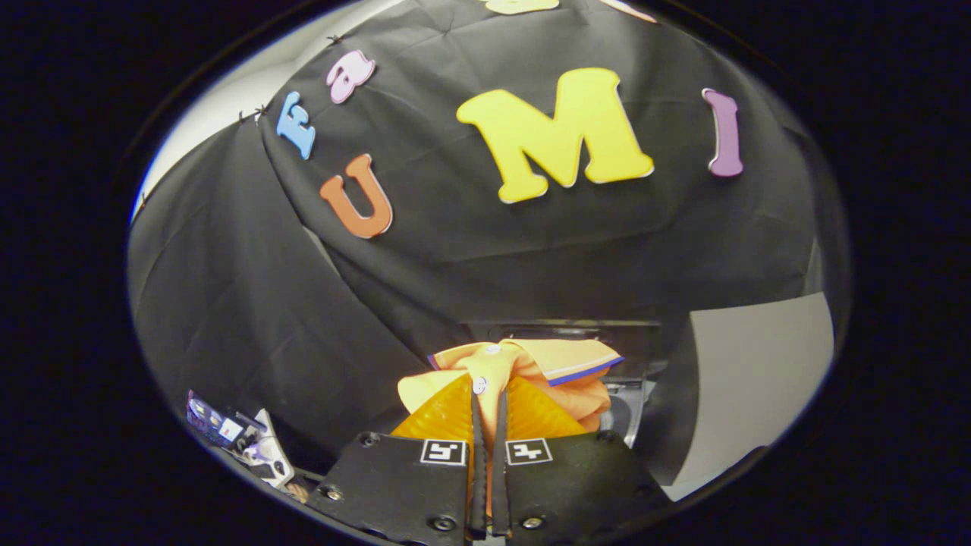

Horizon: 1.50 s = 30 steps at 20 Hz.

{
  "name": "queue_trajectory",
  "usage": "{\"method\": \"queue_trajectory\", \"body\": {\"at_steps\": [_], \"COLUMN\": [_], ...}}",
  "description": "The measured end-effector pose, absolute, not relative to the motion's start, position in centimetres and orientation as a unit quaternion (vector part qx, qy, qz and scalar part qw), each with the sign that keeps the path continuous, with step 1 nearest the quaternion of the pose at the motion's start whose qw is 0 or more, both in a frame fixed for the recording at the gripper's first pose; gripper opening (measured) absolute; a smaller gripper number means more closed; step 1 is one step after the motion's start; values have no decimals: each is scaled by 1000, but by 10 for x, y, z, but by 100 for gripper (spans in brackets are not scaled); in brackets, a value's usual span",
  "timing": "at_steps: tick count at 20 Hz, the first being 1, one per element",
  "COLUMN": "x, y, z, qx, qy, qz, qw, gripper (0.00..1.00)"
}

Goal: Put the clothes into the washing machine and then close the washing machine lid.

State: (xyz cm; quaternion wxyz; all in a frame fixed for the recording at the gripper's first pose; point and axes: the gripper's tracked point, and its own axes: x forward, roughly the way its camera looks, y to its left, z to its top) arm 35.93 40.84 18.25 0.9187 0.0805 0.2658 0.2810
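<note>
Clothes [523,364], an orange garment, hang pinched between the closed fingers of the hand-held gripper [489,398], lifted before the washing machine [630,394]; loading and lid-closing remain.

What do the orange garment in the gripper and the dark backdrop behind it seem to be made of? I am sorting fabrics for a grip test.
The orange garment, pinched between the closed fingers of the gripper, looks like soft matte knit cloth, perhaps cotton: it folds loosely and has buttons and a striped collar edge. The backdrop looks like thin matte woven cloth, showing creases and draped folds.
</note>
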Motion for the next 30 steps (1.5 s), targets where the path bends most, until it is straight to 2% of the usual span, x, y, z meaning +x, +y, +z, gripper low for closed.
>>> {"method": "queue_trajectory", "body": {"at_steps": [10,20,30], "x": [407,475,489], "y": [457,455,457], "z": [73,-22,-91], "qx": [44,14,-28], "qy": [360,422,475], "qz": [285,233,186], "qw": [887,876,860], "gripper": [6,6,6]}}
